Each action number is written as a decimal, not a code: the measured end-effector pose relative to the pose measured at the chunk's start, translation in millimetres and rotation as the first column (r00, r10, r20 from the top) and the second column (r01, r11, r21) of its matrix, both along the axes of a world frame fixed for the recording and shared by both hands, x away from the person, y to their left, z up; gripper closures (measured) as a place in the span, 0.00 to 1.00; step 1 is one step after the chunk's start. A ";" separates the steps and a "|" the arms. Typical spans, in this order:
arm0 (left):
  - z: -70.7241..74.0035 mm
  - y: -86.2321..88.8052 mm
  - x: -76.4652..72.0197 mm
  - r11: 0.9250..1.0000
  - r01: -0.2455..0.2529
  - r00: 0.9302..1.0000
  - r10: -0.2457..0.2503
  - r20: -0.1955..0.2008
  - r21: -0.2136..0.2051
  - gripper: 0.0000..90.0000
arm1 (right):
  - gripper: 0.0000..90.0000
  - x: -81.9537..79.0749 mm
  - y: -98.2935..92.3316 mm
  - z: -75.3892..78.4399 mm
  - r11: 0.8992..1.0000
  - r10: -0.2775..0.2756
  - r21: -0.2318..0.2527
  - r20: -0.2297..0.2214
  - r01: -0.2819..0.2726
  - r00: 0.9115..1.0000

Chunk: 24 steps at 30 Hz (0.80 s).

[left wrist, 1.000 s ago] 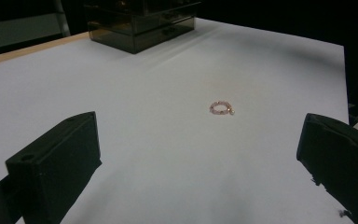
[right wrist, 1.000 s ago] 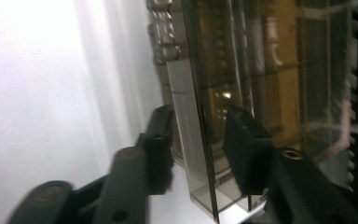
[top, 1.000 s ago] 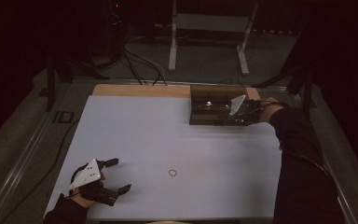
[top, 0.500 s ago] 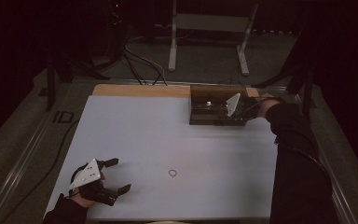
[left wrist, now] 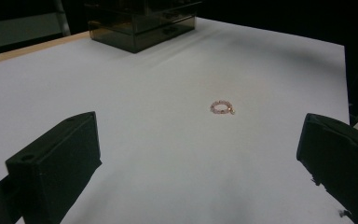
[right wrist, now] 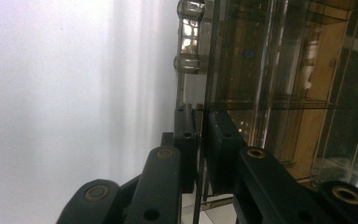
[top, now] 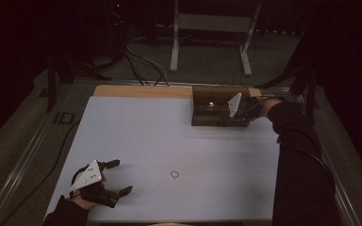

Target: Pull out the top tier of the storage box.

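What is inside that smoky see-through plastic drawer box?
Through the smoky see-through plastic drawer box, only clear dividers and wood-coloured backing show. Glare and tint hide any contents. The right gripper pinches its front panel.

High view: above the near edge, facing forward over the white table (top: 179, 136).
Left gripper view: low, facing the smoky drawer box (left wrist: 142, 23) at upper left.
Right gripper view: pressed close against that box (right wrist: 284, 93).

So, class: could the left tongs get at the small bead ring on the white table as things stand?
Probably yes. The left tongs stand open beside the bead ring, with bare white table between them. The smoky drawer box sits well beyond.
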<state>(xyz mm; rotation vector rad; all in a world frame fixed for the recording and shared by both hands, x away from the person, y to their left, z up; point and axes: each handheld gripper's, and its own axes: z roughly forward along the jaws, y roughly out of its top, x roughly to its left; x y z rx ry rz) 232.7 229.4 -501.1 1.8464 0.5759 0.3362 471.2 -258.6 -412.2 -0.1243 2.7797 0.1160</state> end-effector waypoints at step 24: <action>0.1 -0.5 -0.2 1.000 -0.002 1.000 0.002 -0.001 0.005 0.01 | 0.95 -14.7 -4.2 1.1 1.000 0.001 0.020 -0.037 0.000 0.999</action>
